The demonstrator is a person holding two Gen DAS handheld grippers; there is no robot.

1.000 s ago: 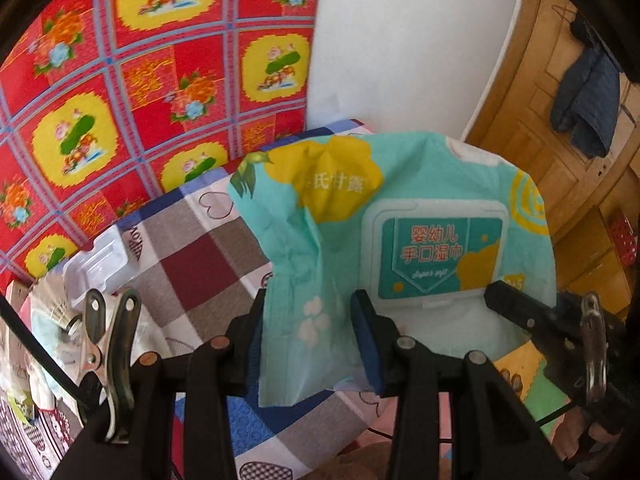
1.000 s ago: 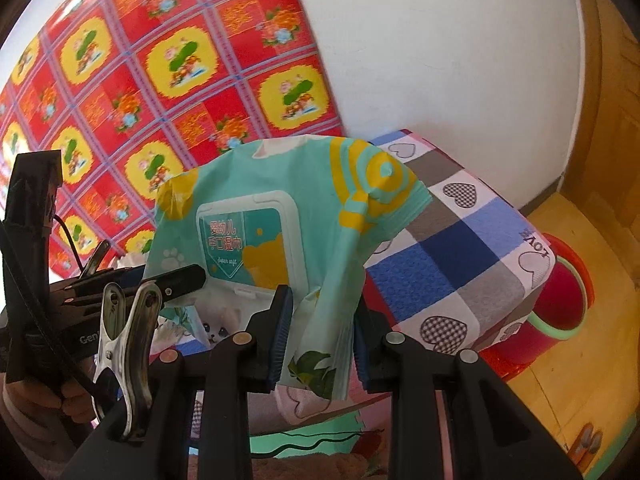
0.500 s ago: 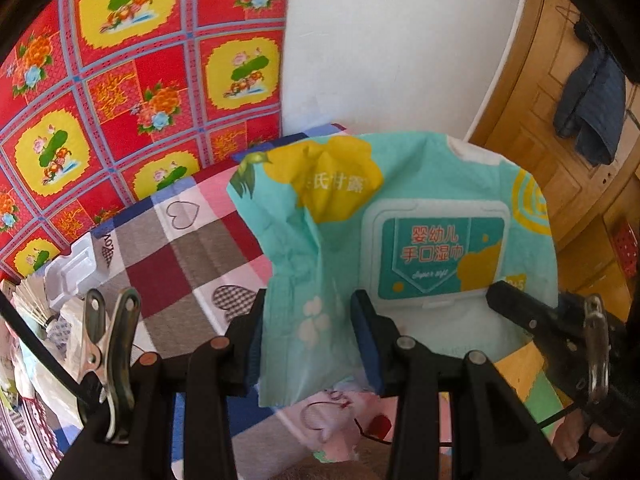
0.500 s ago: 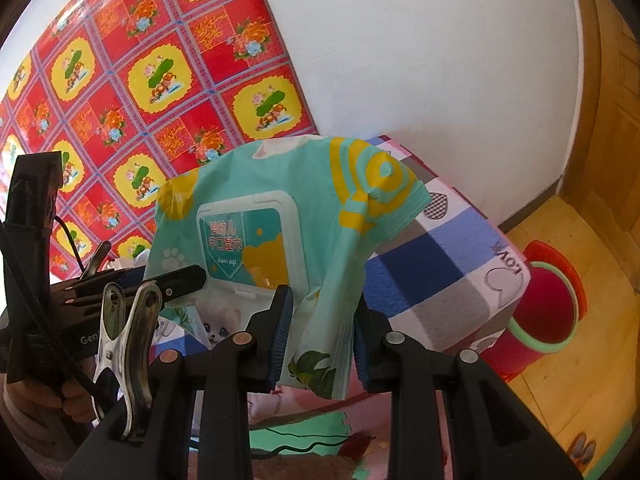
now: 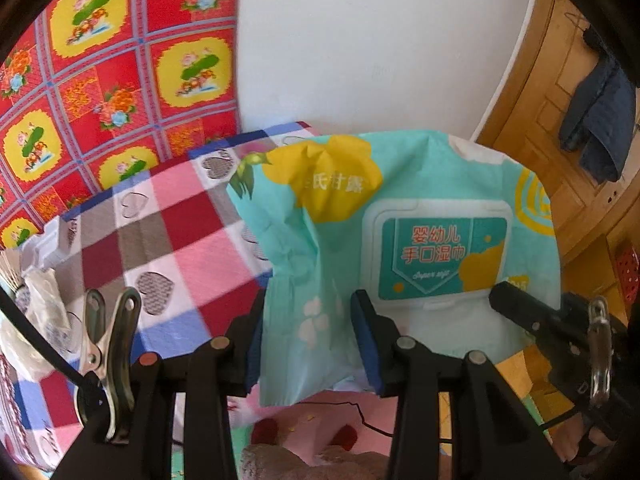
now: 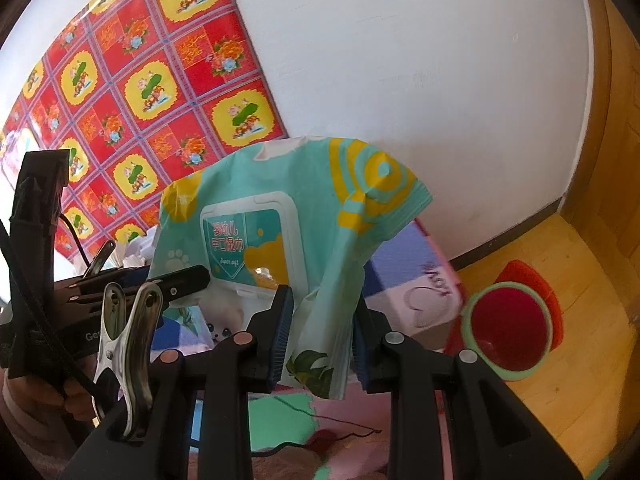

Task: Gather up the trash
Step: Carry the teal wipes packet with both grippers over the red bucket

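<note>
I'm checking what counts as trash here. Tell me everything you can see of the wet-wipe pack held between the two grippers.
The wet-wipe pack is a soft, crinkled teal plastic pouch with yellow shapes, paw prints, a leaf print and a white hard flip lid bearing a teal label with Chinese text. It looks limp and mostly flat. It hangs in the air, stretched between two grips: the left gripper pinches one end, the right gripper the other. The lid looks closed. It touches nothing else visible.

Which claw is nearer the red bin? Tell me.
Right. The right claw grips the wipes pack on the side by the red bin; the left claw grips the far end.
</note>
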